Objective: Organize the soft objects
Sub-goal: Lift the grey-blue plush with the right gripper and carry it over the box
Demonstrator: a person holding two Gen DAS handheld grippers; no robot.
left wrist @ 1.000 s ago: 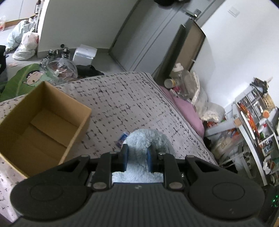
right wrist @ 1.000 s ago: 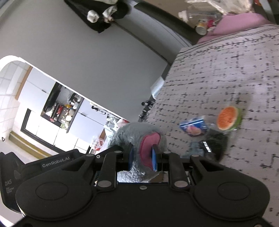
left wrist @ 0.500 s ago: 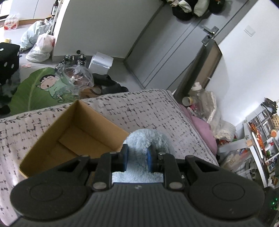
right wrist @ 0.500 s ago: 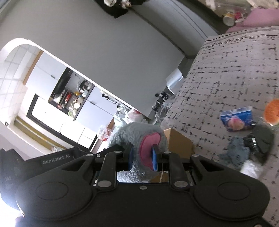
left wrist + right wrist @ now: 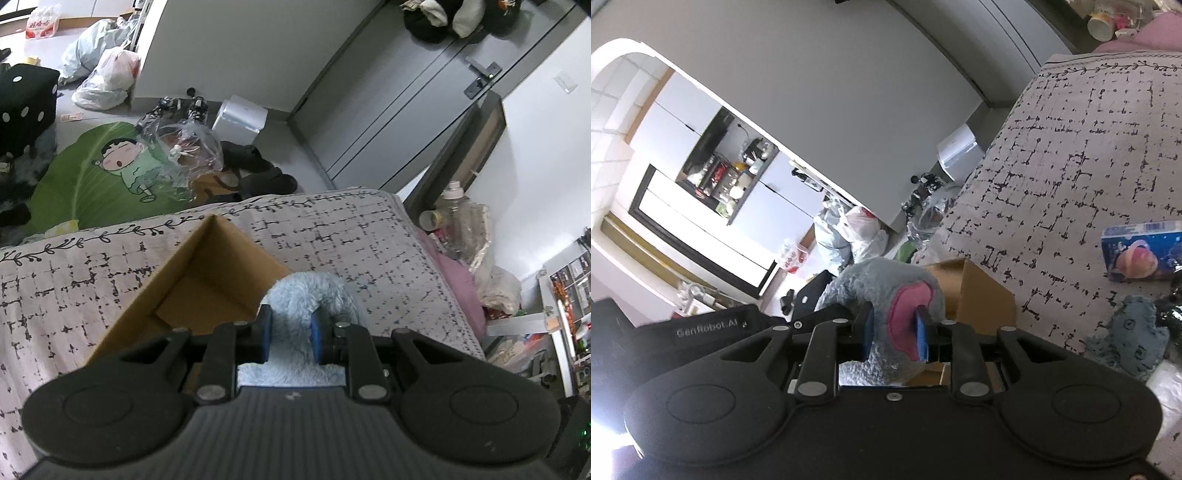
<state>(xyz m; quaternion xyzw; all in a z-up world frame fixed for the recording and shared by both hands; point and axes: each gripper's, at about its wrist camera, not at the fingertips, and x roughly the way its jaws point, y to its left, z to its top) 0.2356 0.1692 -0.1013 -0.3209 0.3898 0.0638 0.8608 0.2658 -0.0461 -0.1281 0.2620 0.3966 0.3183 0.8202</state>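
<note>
Plush: light-blue plush (image 5: 314, 295) arches upward, over cardboard box (image 5: 207, 291).
Left tongs (image 5: 290, 334): clenched on it.
Right tongs (image 5: 894, 334): opening, pads beside grey plush (image 5: 882, 284).
Surface: patterned bed (image 5: 332, 236).

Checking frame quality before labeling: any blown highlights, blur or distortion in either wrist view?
Right wrist: archway at left is blown out, bottom-left corner flares white; strong fisheye tilt; blue plush at right edge is soft. Left wrist: even light, no glare; door lines bow from the lens; cardboard box and light blue plush are sharp.

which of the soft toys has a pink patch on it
The grey plush clamped in the right gripper; the left gripper's plush is plain light blue.
</note>
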